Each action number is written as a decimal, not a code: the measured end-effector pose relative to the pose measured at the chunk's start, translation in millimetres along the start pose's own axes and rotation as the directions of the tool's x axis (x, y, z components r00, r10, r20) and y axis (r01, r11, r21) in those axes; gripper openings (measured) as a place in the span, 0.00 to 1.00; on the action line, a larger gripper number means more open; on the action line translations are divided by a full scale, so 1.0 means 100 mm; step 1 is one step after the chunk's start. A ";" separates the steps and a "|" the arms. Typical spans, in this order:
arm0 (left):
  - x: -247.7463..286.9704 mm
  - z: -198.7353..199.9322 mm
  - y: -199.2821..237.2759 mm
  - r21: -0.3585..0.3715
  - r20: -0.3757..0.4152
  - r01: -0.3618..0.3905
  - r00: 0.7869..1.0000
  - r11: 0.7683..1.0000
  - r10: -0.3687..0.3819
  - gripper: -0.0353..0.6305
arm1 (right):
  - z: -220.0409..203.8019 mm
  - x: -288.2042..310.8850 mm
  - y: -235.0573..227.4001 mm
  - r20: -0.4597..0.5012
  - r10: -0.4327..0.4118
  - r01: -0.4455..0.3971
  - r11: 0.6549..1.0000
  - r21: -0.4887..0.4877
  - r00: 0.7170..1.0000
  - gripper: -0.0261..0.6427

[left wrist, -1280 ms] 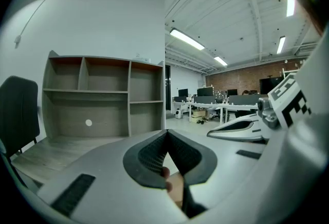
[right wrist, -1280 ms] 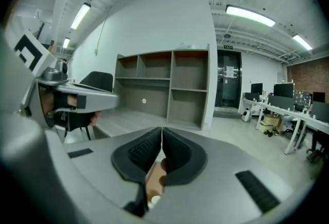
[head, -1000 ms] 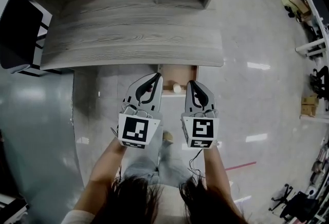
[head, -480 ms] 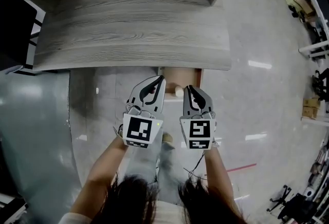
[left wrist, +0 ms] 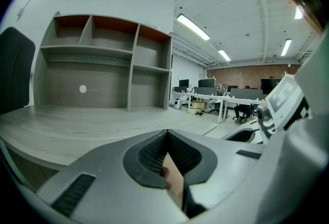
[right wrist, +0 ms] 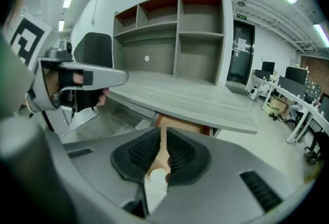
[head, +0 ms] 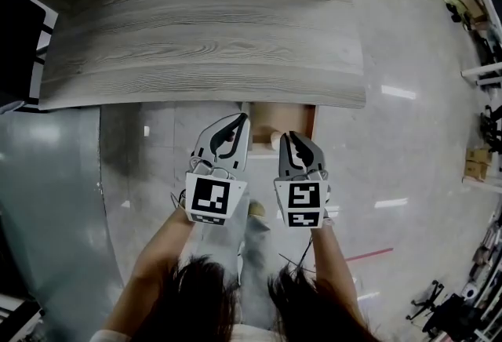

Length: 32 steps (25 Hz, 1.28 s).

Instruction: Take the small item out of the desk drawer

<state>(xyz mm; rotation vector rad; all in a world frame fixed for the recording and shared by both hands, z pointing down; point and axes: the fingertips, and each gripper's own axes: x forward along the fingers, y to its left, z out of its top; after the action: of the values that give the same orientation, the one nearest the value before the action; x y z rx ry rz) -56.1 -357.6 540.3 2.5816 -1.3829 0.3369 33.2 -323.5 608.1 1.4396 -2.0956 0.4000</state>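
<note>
A wooden drawer (head: 289, 114) stands pulled out from under the front edge of the grey desk (head: 204, 42). A small white item (head: 273, 136) lies in it near the front. My left gripper (head: 245, 120) hovers at the drawer's left front corner with its jaws shut and nothing in them. My right gripper (head: 284, 136) hangs just right of the white item, jaws shut and empty. In the right gripper view the white item (right wrist: 154, 179) and the drawer (right wrist: 180, 124) show through the slit below the tips (right wrist: 163, 130). The left gripper view (left wrist: 167, 133) looks over the desk top.
An open shelf unit (left wrist: 103, 63) stands at the back of the desk. A black chair (head: 16, 42) sits at the left. The floor below is glossy grey tile (head: 392, 160). Office desks and equipment (head: 482, 58) line the far right. My legs and a shoe (head: 256, 209) are under the grippers.
The head camera has moved forward, so the desk fills more of the view. Both grippers stay shut in front of the drawer, almost where they were.
</note>
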 end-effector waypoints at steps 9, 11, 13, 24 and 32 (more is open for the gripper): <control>0.16 -0.31 0.07 -0.019 -0.018 -0.005 1.000 1.000 0.004 0.07 | -0.27 0.24 0.05 -0.053 0.021 -0.021 1.000 0.012 0.998 0.12; 0.20 -0.38 0.09 -0.023 -0.023 -0.004 1.000 1.000 0.004 0.07 | -0.33 0.30 0.06 -0.071 0.027 -0.027 1.000 0.014 0.997 0.15; 0.23 -0.44 0.10 -0.023 -0.029 -0.002 1.000 1.000 0.001 0.07 | -0.40 0.36 0.07 -0.087 0.028 -0.027 1.000 0.014 0.996 0.16; 0.36 -0.77 0.16 -0.038 -0.061 -0.002 0.998 0.999 0.000 0.07 | -0.81 0.63 0.11 -0.205 0.039 -0.035 0.999 0.024 0.978 0.22; 0.44 -0.95 0.16 -0.046 -0.087 -0.005 0.996 0.999 0.001 0.07 | -1.08 0.74 0.12 -0.317 0.056 -0.054 0.998 0.017 0.947 0.26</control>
<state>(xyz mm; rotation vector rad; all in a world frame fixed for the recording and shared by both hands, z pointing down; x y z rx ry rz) -55.6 -375.1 644.4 2.4973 -1.3484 0.4075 32.9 -317.0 739.4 1.2293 -1.8767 0.6197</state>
